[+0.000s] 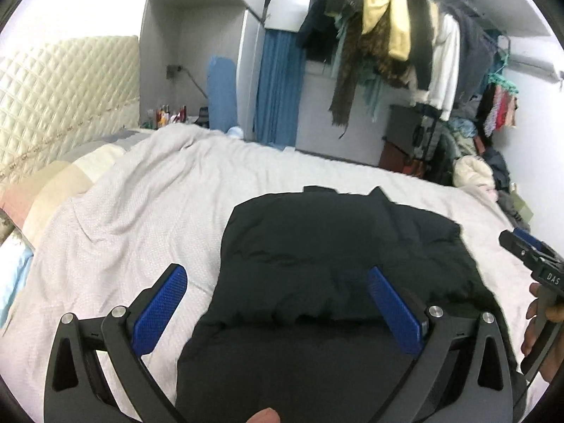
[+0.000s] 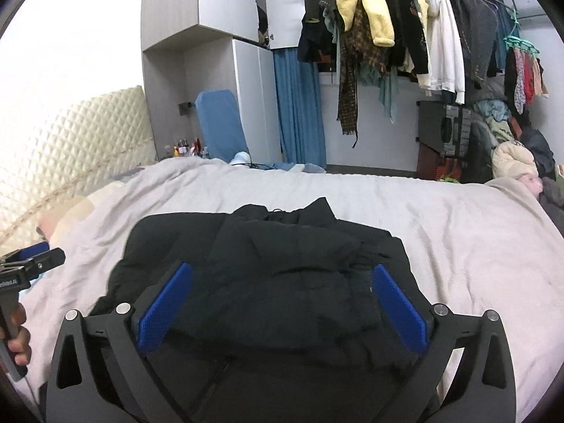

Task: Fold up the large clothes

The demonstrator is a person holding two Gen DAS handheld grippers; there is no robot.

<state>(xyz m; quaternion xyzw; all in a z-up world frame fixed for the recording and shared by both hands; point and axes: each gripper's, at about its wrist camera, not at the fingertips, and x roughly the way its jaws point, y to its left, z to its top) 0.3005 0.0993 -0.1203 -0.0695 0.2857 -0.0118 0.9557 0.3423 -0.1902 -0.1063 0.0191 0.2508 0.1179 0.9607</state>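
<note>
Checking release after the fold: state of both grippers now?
Left gripper: open, holding nothing; folded black puffy jacket lies on the bed below.
Right gripper: open wide, holding nothing, above the same jacket.

A pale blanket (image 2: pixel 405 211) covers the bed, rumpled toward the bed's left end, where a cream quilted headboard (image 2: pixel 81 141) stands. Beyond the bed's far edge, small bottles (image 2: pixel 185 148) cluster near the headboard corner, beside a blue padded board (image 2: pixel 220 123) leaning against a grey wardrobe (image 2: pixel 225 10). A blue curtain (image 2: pixel 299 105) hangs next to it. Farther right, a rail holds hanging clothes, among them a yellow garment (image 2: pixel 363 3) and a white one (image 2: pixel 444 42). More clothes are heaped (image 2: pixel 511 155) past the bed's right end.
</note>
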